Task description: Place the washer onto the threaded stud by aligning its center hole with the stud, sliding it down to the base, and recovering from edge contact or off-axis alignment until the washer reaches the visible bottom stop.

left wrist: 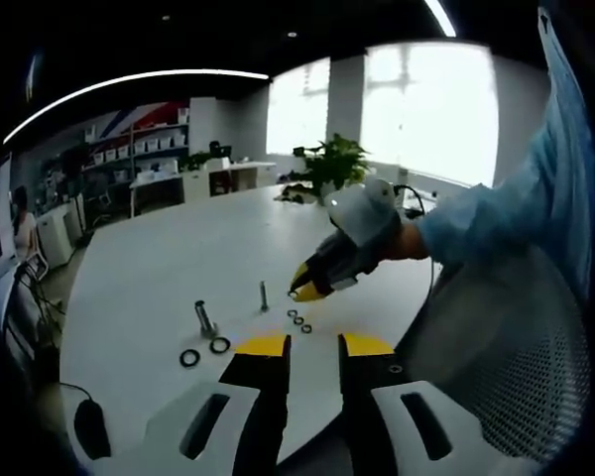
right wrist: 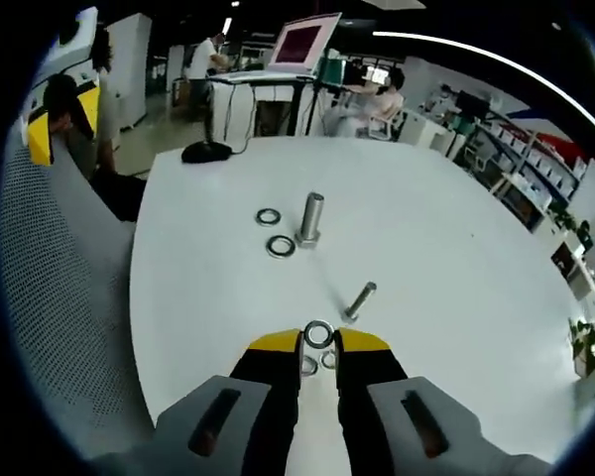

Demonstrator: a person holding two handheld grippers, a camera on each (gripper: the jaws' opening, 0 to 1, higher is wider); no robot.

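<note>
The right tongs (right wrist: 318,342) pinch a washer (right wrist: 318,334) between their yellow tips, holding it on edge just above the white tabletop (right wrist: 456,268), a little short of the small threaded stud (right wrist: 358,301). That stud stands out in the middle of the tabletop and appears tilted in the right gripper view; whether it truly leans cannot be told through the fisheye. In the left gripper view the same stud (left wrist: 264,296) rises just beside the right tongs' tips (left wrist: 299,290), with a sleeved hand (left wrist: 409,241) behind them.

The left tongs (left wrist: 313,344) hang over the near edge of the tabletop with a narrow gap between the jaws and nothing in it.

Counted in the left gripper view: two upright fasteners, the thin stud and a thicker bolt (left wrist: 205,319) off toward the curved side edge; two larger loose rings (left wrist: 204,351) lying beside the bolt's base; and three small loose washers (left wrist: 298,320) in a short row near the stud. The right gripper view shows the bolt (right wrist: 310,219) with its two rings (right wrist: 275,232), and two small washers (right wrist: 318,363) under the jaw tips.

Around the stud the surface lies open on all sides, with wide bare tabletop beyond it toward the far edge. A mesh chair back (right wrist: 50,288) stands against the near edge.
</note>
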